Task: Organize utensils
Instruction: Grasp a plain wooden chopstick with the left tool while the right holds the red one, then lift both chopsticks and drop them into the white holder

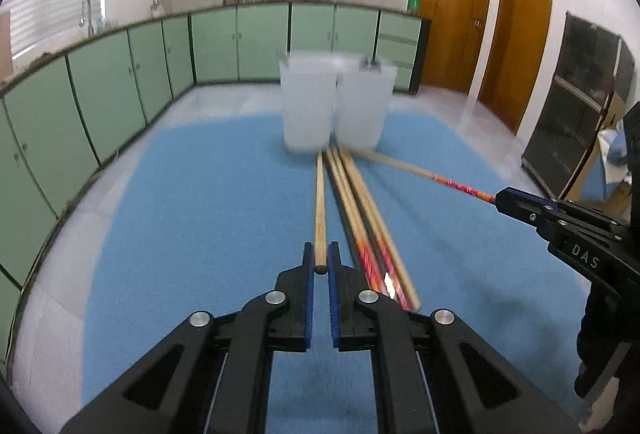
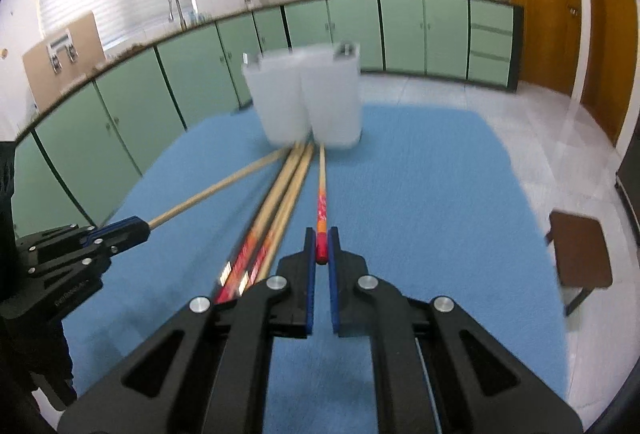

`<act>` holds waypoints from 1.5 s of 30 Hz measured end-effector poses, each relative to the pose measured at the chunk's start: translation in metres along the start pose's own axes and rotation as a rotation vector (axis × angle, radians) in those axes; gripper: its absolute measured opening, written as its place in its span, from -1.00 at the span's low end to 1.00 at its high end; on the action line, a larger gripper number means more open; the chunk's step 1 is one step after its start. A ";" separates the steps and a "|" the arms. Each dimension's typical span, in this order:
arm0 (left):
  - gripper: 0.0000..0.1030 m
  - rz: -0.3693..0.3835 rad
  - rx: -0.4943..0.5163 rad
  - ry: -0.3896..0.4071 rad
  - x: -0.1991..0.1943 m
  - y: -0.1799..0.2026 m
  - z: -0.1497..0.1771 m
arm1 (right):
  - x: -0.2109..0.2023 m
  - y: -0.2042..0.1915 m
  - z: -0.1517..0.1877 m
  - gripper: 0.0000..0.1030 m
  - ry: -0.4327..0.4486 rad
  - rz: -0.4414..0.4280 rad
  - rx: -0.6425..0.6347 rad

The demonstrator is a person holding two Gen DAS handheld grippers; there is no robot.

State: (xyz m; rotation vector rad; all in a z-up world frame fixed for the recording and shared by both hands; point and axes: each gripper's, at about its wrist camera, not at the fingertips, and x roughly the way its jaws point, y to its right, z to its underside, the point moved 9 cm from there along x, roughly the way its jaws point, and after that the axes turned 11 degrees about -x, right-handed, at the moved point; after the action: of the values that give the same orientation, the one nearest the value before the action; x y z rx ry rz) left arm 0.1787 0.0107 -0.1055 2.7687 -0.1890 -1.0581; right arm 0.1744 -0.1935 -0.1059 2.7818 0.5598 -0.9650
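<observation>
Two translucent white cups (image 1: pixel 308 101) (image 2: pixel 332 101) stand side by side at the far end of a blue mat (image 1: pixel 200 213) (image 2: pixel 440 193). Several chopsticks (image 1: pixel 360 209) (image 2: pixel 280 201) lie on the mat, tips toward the cups. My left gripper (image 1: pixel 320 266) is shut on the butt end of a plain wooden chopstick (image 1: pixel 319 201), also seen in the right wrist view (image 2: pixel 216 189). My right gripper (image 2: pixel 321 254) is shut on the red end of a red-patterned chopstick (image 2: pixel 321 205), also seen in the left wrist view (image 1: pixel 420 171).
The mat lies on a pale tabletop (image 2: pixel 540 161). Green kitchen cabinets (image 1: pixel 120 81) run along the back and left. Wooden doors (image 1: pixel 456 17) stand at the right. A brown stool (image 2: pixel 580 254) sits below the table's right side.
</observation>
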 end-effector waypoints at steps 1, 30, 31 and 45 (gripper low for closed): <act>-0.88 0.007 -0.001 0.029 -0.008 0.001 -0.011 | -0.007 0.003 -0.010 -0.91 0.022 -0.003 0.001; -0.88 0.202 0.090 0.429 -0.047 0.066 -0.248 | -0.044 0.059 -0.288 -0.91 0.362 -0.050 -0.084; -0.88 0.191 0.094 0.452 -0.047 0.068 -0.259 | -0.040 0.062 -0.294 -0.91 0.366 -0.045 -0.081; -0.87 0.135 0.061 0.346 0.056 0.051 -0.263 | 0.081 0.078 -0.270 -0.85 0.202 -0.039 -0.035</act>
State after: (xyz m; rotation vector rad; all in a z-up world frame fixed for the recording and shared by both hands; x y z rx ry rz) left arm 0.3940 -0.0193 0.0616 2.8879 -0.3581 -0.5390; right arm 0.4172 -0.1725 0.0563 2.8648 0.6532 -0.6776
